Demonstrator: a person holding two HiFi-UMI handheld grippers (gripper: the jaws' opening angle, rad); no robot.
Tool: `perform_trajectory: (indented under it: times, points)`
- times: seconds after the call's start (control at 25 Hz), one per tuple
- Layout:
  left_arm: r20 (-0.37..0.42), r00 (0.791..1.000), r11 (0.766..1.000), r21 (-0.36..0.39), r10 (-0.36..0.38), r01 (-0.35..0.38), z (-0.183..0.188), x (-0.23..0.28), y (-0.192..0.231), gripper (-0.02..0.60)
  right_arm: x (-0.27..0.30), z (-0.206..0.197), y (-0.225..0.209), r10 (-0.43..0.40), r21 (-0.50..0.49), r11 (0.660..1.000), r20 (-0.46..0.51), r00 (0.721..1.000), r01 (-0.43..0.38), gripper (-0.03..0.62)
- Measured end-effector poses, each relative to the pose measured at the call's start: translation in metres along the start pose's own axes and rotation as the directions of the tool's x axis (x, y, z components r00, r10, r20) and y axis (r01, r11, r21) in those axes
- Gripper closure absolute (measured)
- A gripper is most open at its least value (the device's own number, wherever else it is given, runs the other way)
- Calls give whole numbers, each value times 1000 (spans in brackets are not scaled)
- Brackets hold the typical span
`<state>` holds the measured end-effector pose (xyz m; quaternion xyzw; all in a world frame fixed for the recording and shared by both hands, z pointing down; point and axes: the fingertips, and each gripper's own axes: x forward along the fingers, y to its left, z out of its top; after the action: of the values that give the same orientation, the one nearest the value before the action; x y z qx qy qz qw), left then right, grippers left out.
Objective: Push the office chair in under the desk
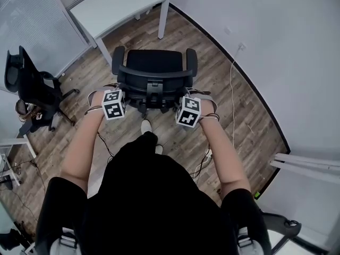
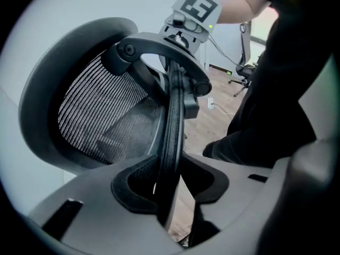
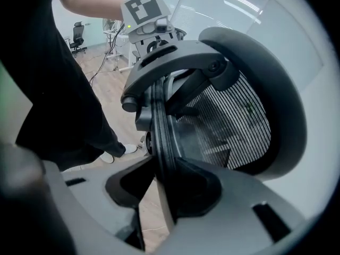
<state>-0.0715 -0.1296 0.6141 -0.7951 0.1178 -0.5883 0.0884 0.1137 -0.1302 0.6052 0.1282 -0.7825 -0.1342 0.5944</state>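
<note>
A black mesh-backed office chair (image 1: 154,62) stands on the wood floor, its back toward me, a short way from the white desk (image 1: 114,7) at the top left. My left gripper (image 1: 125,92) holds the left side rim of the backrest, my right gripper (image 1: 184,93) the right side rim. In the left gripper view the rim (image 2: 172,121) runs upright between the jaws of the left gripper (image 2: 170,180), whose pads close against it. The right gripper view shows the same: the rim (image 3: 159,126) is clamped in the right gripper (image 3: 169,184).
A second black chair (image 1: 29,84) stands at the left by a glass partition. The grey wall curves along the right, with a white cable (image 1: 231,89) running down to the floor. A white tabletop edge (image 1: 308,166) and another chair base (image 1: 284,230) lie at the lower right.
</note>
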Motion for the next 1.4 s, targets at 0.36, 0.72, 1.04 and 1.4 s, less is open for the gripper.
perform_trajectory:
  times: [0.36,0.72,1.04,1.4]
  points:
    - [6,1000,1000,-16,-1,1,14,15,33,457,13,-17,-43,13,-18,1000,4,1000,-13,461]
    - [30,999,999,-41,-25,26,26,33,76,468,33,-32,-96,36,-32,999,-24,999,-37,457]
    - [23,999,998,-60,-22,23,36,51,120,479,50,-46,-149,54,-37,998,-63,997,-56,454]
    - [8,1000,993,-117,-21,22,48,61,154,482,65,-58,-195,28,-59,998,-69,997,-32,445]
